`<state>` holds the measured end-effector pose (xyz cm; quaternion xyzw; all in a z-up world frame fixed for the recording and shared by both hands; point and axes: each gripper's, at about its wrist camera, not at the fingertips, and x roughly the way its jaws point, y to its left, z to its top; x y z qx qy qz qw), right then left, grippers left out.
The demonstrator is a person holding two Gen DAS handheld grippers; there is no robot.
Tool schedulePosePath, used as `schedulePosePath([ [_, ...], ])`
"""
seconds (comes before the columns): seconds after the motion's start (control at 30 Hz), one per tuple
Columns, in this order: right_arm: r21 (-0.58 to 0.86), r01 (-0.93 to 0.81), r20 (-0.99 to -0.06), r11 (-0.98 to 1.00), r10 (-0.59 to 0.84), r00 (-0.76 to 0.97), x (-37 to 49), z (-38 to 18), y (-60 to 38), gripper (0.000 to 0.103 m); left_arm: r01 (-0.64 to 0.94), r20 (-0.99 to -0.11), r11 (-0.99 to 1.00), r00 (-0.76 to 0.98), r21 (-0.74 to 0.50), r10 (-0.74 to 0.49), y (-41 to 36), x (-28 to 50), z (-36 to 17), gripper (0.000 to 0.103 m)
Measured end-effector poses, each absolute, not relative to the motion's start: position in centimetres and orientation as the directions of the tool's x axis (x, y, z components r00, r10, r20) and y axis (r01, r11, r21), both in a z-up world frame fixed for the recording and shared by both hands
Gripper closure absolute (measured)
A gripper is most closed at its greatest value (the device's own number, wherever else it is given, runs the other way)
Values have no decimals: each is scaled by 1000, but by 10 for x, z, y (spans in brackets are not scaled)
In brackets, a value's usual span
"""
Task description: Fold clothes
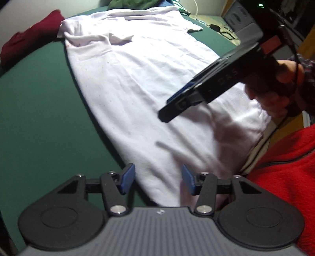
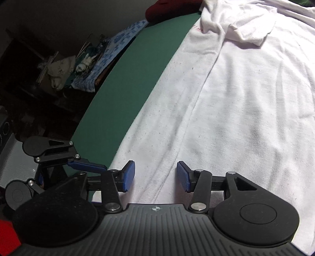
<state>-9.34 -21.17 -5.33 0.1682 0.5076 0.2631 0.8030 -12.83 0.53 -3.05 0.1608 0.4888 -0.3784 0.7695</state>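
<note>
both grippers hover over the near hem of the white shirt (image 1: 149,82), which lies long on the green table (image 1: 39,110). the left gripper (image 1: 156,180) is spread and empty, and so is the right gripper (image 2: 155,176). judging by that, a hem grab comes next.

only the left view shows the red heap (image 1: 29,43) at 10 o'clock; the right view shows clutter (image 2: 65,67) off the table at 9.

A white cotton shirt (image 1: 149,82) lies spread lengthwise on the green-covered bench (image 1: 39,110), its collar end at the far side. A crumpled dark red garment (image 1: 29,43) sits on the bench left of the collar; a green and blue clothes heap (image 1: 133,4) lies behind it. The left gripper (image 1: 158,180) hovers at the near hem, the right gripper (image 1: 169,112) over the shirt's right side.
</note>
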Motion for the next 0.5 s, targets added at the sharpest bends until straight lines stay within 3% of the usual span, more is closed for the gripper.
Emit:
schedulePosePath([
  [0.27,406,-46,-737,913,357,574,-76,-25,-257,53,746,-766,663,464,66,-445,-22,-26,-14,58],
  [0.37,338,-83,-702,937,310,642,-40,-8,-264,52,734,-740,672,505,98,-444,-42,12,-19,74],
  [0.5,242,-121,-640,963,252,726,8,14,-273,52,713,-734,693,529,111,-426,-62,42,-34,75],
])
